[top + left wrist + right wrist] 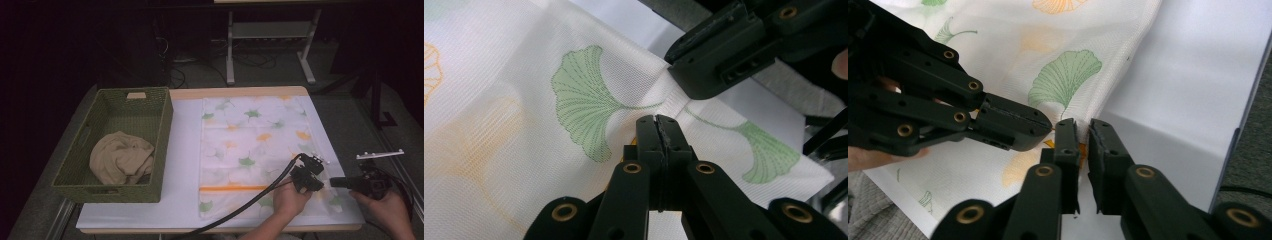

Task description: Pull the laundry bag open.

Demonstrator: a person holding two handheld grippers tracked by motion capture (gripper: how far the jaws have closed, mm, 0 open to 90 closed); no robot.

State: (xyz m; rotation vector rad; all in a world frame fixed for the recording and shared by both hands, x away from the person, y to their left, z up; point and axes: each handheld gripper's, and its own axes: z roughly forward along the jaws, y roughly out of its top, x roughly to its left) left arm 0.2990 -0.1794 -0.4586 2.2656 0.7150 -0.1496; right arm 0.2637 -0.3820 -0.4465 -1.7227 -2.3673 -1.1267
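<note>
Lying flat on surface: the surface (pixel 185 150) has a white cover, and on its right half lies the mesh laundry bag (pixel 250 145), white with green and orange ginkgo leaves and an orange zip line near its front edge.
Basket: a green woven basket (pixel 162 145) stands on the left of the surface, well apart from both hands.
Cloth: a beige crumpled cloth (pixel 120 157) lies inside the basket.
Left tongs: the left tongs (pixel 658 125) are pressed together at the bag's front right part, pinching a fold of the mesh; the fabric rises in a small ridge at their tips.
Right tongs: the right tongs (pixel 1083 130) sit just beside the left ones at the bag's right edge, jaws a narrow gap apart, with an orange bit of the bag between them; whether the pads press on it I cannot tell.
</note>
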